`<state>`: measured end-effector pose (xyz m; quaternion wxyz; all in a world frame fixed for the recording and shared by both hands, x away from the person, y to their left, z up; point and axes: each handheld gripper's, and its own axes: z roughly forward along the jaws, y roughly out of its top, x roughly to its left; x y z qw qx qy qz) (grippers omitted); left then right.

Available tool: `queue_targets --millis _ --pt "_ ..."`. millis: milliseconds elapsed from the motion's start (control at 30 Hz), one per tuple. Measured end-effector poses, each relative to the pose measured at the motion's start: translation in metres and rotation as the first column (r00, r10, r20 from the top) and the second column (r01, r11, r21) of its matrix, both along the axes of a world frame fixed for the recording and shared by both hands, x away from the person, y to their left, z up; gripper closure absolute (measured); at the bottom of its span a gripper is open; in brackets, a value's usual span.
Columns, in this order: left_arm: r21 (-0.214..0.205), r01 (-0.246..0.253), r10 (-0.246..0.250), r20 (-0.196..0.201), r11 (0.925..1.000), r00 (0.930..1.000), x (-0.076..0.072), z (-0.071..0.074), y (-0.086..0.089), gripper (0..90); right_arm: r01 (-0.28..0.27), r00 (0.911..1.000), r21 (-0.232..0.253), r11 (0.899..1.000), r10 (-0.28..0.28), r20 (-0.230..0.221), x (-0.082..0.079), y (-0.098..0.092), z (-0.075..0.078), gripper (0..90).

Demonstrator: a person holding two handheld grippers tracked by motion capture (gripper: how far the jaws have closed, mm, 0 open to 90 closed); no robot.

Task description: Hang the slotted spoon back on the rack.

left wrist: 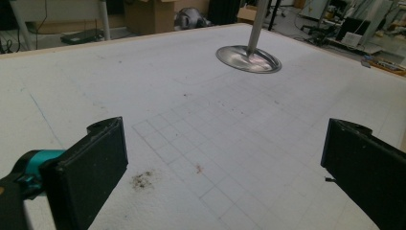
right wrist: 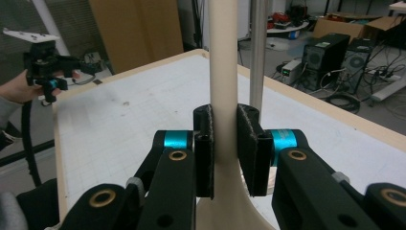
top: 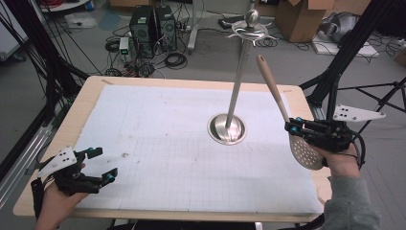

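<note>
Your left gripper (top: 103,165) is black, with a grey three-cornered plate on top that has small dark holes in it. Little teal rings sit near its tips. Up close, its two jaws are flat black blocks — thick and square-edged — and one hangs on a teal cylinder. A black cable runs down from it past your left hand (top: 57,199).

Your right gripper (right wrist: 225,148) is black too. Its arms are chunky, with round brass-coloured rings set into them, and shiny teal cylinders sit behind the jaws. It also wears a grey plate with holes. By your right hand (top: 342,165) you wear a grey sleeve (top: 347,203) — soft and knitted-looking.
</note>
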<state>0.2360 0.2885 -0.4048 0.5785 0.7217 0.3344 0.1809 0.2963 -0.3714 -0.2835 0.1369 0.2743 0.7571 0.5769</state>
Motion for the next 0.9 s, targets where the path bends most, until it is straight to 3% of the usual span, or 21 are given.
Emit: queue_targets --millis 100,500,900 --pt "0.003 0.000 0.000 -0.020 1.0000 0.9998 0.000 0.000 0.000 2.4 -0.018 0.9998 -0.009 1.000 0.018 -0.004 0.001 -0.003 0.002 78.4" --pt "-0.001 -0.001 0.001 -0.004 1.0000 1.0000 -0.003 0.001 0.002 2.4 0.040 0.9992 0.042 0.998 -0.040 -0.008 0.004 -0.020 0.015 78.4" --pt "0.000 -0.011 0.011 -0.004 0.9999 0.9999 -0.006 0.001 0.005 2.4 0.073 0.9972 0.040 0.997 -0.074 0.014 0.009 -0.025 0.026 78.4"
